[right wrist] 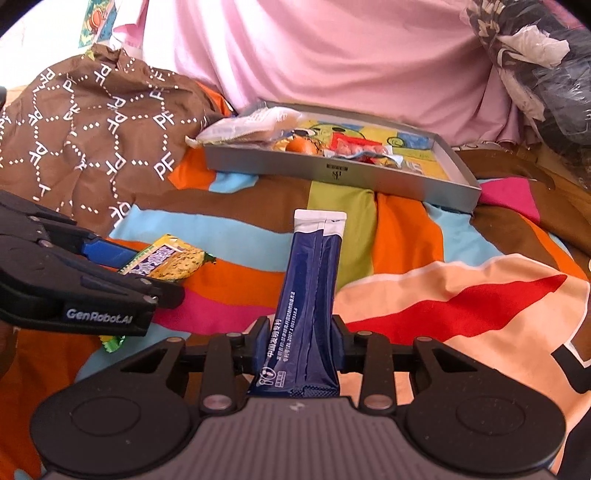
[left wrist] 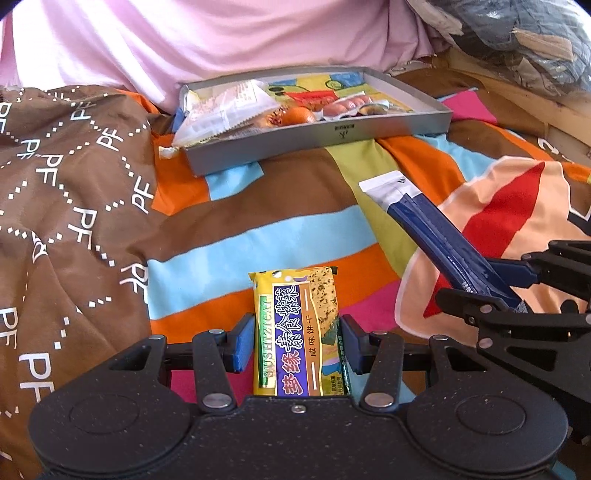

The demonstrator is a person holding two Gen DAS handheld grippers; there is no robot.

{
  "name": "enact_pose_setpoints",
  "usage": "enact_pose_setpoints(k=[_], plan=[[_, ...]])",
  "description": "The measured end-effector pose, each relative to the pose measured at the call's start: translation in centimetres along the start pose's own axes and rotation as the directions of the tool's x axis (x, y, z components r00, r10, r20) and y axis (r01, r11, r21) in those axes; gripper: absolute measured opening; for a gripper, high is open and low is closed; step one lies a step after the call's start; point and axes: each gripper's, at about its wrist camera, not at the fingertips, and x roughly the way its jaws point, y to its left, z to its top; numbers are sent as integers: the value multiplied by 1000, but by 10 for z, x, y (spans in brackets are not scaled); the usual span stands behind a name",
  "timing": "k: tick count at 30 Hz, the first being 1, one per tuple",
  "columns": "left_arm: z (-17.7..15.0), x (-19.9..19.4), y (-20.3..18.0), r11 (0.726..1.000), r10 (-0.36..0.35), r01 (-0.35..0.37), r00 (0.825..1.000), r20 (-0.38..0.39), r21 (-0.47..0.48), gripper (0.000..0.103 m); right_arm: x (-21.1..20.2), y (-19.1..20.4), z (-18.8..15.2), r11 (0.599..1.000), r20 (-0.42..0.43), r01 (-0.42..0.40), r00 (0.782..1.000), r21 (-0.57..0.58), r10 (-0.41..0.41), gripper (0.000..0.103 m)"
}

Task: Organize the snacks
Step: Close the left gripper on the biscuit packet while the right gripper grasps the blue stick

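Observation:
My left gripper (left wrist: 297, 338) is shut on a yellow and purple cracker packet (left wrist: 297, 325), held lengthwise between its blue pads. The right wrist view shows that same packet (right wrist: 166, 260) at the left, in the left gripper (right wrist: 122, 266). A long dark blue sachet (right wrist: 312, 291) with a white end sits clamped in my right gripper (right wrist: 301, 345). In the left wrist view the sachet (left wrist: 436, 232) slants in from the right, in the right gripper (left wrist: 513, 295). Ahead lies a grey tray (left wrist: 369, 133) (right wrist: 369, 177) holding several snacks, among them a white packet (left wrist: 225, 107) overhanging its left corner.
Everything lies on a bed with a striped multicolour sheet (left wrist: 280, 229). A brown quilt with white letters (left wrist: 62, 206) is bunched at the left. Pink fabric (left wrist: 221, 33) rises behind the tray. Dark bags (right wrist: 546, 74) are piled at the back right.

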Motion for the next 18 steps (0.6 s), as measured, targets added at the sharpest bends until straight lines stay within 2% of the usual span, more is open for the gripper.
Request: enact_pose_setpoints(k=[8, 15, 16, 17, 18], plan=[[7, -2, 3, 997, 16, -11, 998, 59, -71, 51, -14, -1, 3, 1000, 48, 4, 999, -29, -2, 38], [10, -16, 1, 996, 34, -26, 995, 97, -83, 51, -27, -5, 1, 997, 78, 29, 997, -67, -24, 37], [11, -18, 0, 996, 35, -27, 994, 101, -83, 51, -28, -5, 0, 996, 76, 37, 997, -80, -31, 16], [10, -20, -1, 996, 36, -28, 994, 104, -81, 51, -27, -5, -1, 994, 66, 48, 997, -94, -42, 3], [10, -21, -2, 996, 38, -30, 994, 105, -79, 51, -26, -5, -2, 994, 56, 56, 997, -95, -51, 4]])
